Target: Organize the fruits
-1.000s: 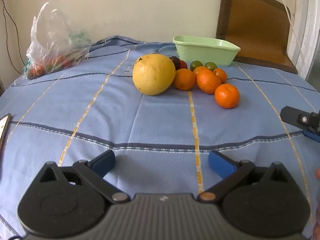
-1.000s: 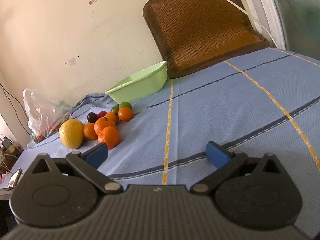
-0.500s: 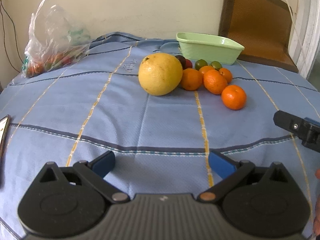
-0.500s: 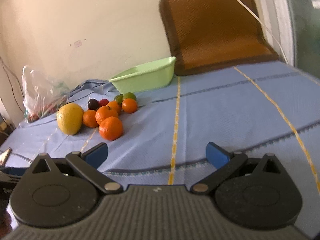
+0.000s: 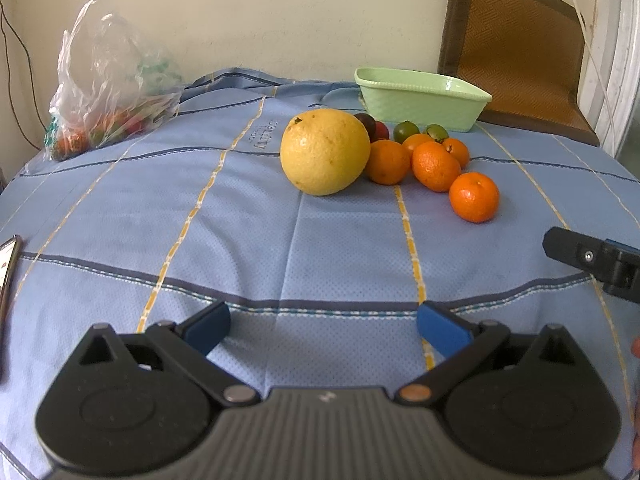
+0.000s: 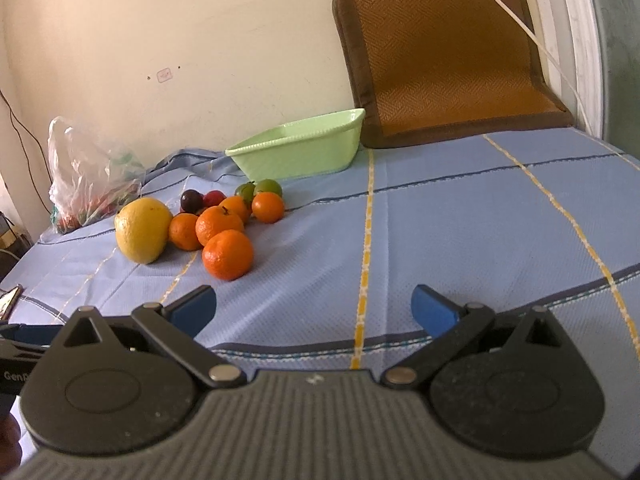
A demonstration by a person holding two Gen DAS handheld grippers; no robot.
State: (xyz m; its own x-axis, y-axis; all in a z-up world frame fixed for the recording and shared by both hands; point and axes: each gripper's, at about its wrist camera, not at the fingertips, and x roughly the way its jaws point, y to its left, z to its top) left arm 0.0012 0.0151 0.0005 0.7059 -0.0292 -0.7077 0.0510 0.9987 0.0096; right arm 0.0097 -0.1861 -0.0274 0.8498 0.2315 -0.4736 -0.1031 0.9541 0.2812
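A pile of fruit lies on the blue cloth: a large yellow citrus [image 5: 325, 151] [image 6: 143, 229], several oranges with the nearest one [image 5: 474, 197] [image 6: 227, 254] in front, two green limes [image 5: 405, 131] [image 6: 268, 186] and dark plums [image 5: 366, 124] [image 6: 191, 200]. Behind them stands an empty light green basin [image 5: 420, 98] [image 6: 298, 148]. My left gripper [image 5: 323, 330] is open, well short of the fruit. My right gripper [image 6: 314, 306] is open too, with the nearest orange just beyond its left finger.
A clear plastic bag [image 5: 108, 80] [image 6: 86, 168] of produce sits at the far left by the wall. A brown woven cushion [image 5: 516, 48] [image 6: 444, 52] leans at the back right. A phone [image 5: 8, 268] lies at the left edge. Blue tablecloth [image 5: 200, 216] spreads in front.
Both grippers have moved forward towards the fruit. The right wrist view has levelled out and swung left, so the nearest orange now sits close to its left finger.
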